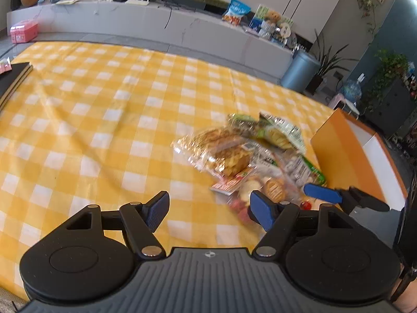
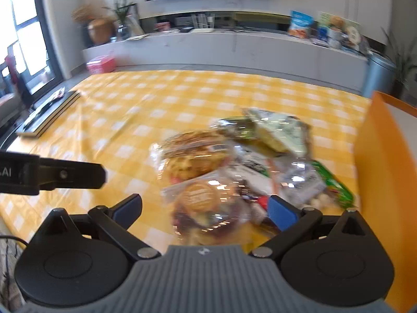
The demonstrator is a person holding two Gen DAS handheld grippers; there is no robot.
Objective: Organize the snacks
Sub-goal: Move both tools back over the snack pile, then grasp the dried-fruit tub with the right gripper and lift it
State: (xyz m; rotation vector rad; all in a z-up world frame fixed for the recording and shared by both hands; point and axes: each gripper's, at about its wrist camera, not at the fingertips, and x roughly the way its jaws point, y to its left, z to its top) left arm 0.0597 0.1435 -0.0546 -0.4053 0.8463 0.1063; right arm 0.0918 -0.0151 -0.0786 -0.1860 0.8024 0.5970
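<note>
Both tongs, left [image 1: 209, 210] and right [image 2: 204, 207], wide and empty; crinkly clear-wrapped snack heap [image 1: 250, 154] beside orange cardboard box [image 1: 338, 154] at three o'clock, bare yellow-checked table [image 1: 104, 109] toward nine.

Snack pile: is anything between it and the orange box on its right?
Nothing visible. The snack pile lies on the checked cloth right beside the orange box, whose near wall faces it. The open right gripper hovers over the nearest packet.

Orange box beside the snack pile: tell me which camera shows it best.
Left wrist view. There the orange box shows its front wall, rim and white inside. The right wrist view catches only one orange wall and a strip of rim at the frame's right edge.
</note>
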